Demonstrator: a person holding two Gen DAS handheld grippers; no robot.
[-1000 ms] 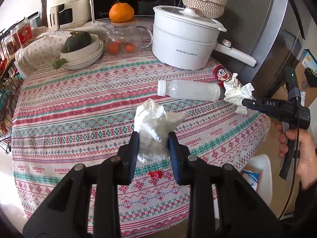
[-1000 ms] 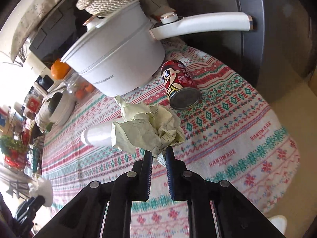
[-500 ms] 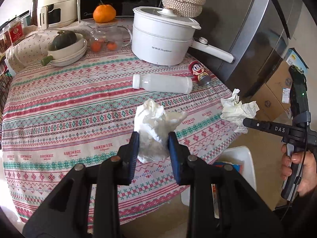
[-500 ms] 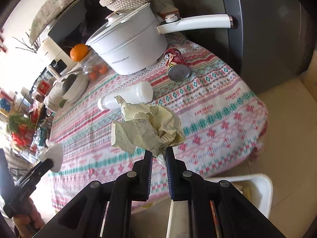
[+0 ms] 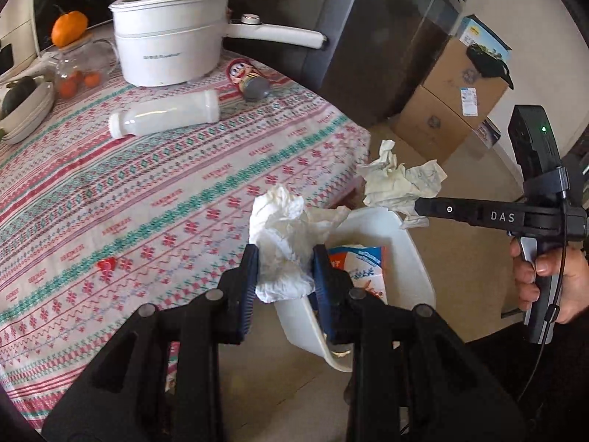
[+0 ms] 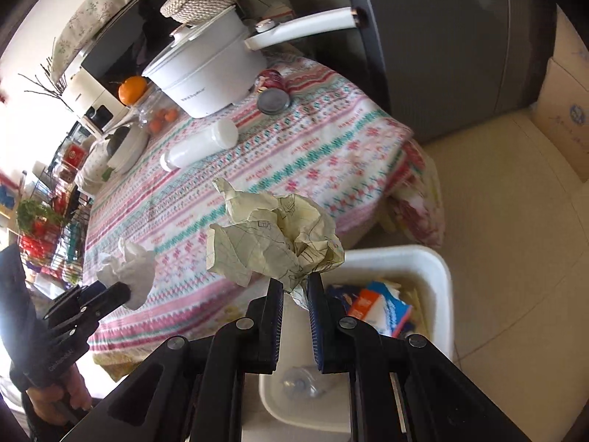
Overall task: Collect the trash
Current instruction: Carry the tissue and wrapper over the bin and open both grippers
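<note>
My left gripper is shut on a crumpled white tissue and holds it over the near rim of the white trash bin on the floor. My right gripper is shut on a crumpled yellowish paper above the bin; that paper also shows in the left wrist view. The left gripper and its tissue show at the left of the right wrist view. On the table lie a white plastic bottle and a red can.
The bin holds blue, orange and white packaging. A small red scrap lies on the patterned tablecloth. A white pot, glass teapot and bowls stand at the back. Cardboard boxes stand beside the dark fridge.
Both grippers have moved right, off the table edge, carrying their tissue and paper to above the bin. The bottle and can stayed on the table.
</note>
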